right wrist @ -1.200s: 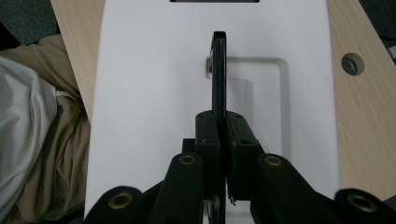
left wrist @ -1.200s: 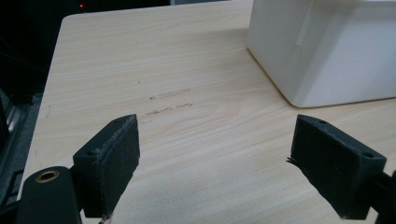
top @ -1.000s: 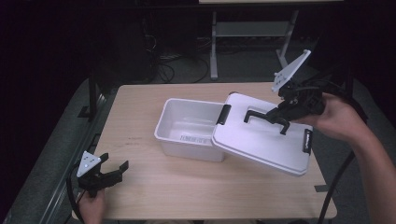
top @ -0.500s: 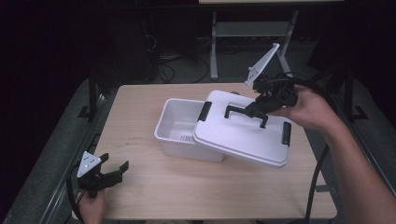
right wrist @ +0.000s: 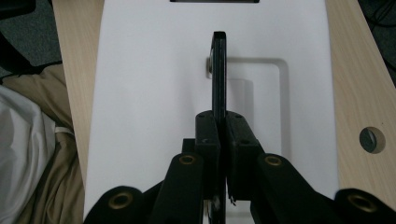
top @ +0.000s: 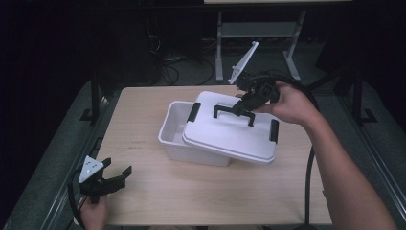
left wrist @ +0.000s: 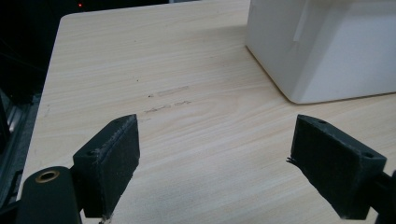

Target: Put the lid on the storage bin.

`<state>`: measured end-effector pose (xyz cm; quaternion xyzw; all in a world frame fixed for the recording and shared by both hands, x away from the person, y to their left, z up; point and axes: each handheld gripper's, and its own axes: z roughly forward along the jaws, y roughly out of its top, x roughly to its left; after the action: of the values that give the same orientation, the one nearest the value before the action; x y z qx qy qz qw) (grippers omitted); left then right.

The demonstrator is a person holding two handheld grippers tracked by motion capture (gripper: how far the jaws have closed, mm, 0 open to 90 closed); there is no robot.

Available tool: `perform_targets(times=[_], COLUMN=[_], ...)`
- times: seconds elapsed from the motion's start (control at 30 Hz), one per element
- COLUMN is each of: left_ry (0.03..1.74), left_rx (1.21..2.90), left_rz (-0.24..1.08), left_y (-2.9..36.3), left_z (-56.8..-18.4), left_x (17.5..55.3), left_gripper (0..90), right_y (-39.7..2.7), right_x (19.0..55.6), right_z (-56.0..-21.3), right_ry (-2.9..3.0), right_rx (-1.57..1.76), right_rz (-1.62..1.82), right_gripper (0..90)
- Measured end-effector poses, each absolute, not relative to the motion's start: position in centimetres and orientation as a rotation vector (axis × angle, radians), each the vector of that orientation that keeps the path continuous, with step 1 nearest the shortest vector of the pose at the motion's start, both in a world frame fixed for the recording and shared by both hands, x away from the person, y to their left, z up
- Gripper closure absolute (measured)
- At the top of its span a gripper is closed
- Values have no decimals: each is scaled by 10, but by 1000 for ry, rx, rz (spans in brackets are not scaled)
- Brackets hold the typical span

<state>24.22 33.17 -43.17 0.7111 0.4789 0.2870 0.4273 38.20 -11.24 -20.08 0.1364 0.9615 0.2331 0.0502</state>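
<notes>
Right hand: I held my right gripper tilted down over the box.
Lid: its handle sat pinched between my jaws.
Left gripper: my jaws stayed spread above the surface.

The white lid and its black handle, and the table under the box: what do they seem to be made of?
The lid looks like smooth, matte white moulded plastic, with even colour and rounded edges. Its handle seems to be black plastic, thin and rigid. The table shows pale wood grain, though whether it is solid wood or laminate is unclear.
</notes>
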Motion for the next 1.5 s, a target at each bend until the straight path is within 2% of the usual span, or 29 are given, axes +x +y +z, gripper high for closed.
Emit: perform_targets(times=[1.5], left_ry=[1191], left_rx=[1771], left_rz=[710], left_y=[331], left_z=[-432], left_x=[242], left_gripper=[149], right_y=[-37], right_x=[430], right_z=[-236], right_ry=[2986], right_rx=[345], right_rz=[690], right_gripper=[848])
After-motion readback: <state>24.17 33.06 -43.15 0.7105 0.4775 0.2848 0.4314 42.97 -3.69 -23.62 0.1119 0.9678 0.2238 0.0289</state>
